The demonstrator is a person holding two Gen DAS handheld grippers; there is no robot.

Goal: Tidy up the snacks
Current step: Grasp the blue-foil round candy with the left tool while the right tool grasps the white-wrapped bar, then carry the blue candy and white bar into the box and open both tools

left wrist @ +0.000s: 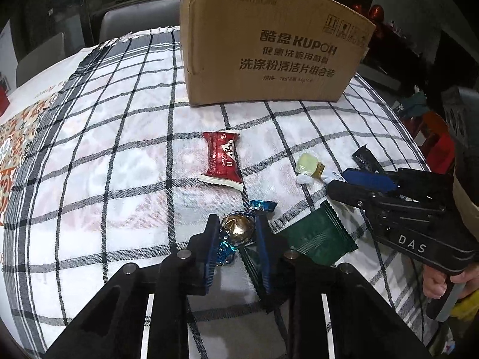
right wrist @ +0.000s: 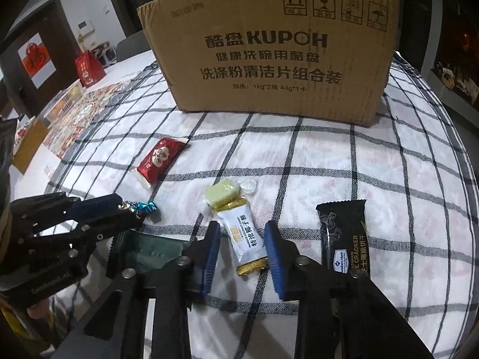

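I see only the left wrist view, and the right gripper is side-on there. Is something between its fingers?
Observer: Yes. The right gripper is open; a white packet with gold ends lies between its fingers, untouched.
Operator: What is on its outer side?
Observer: A black cracker packet lies just right of the right finger, apart from the white one.
Operator: My left gripper holds the gold candy. What is beyond the white packet?
Observer: A pale green candy sits at its far end.
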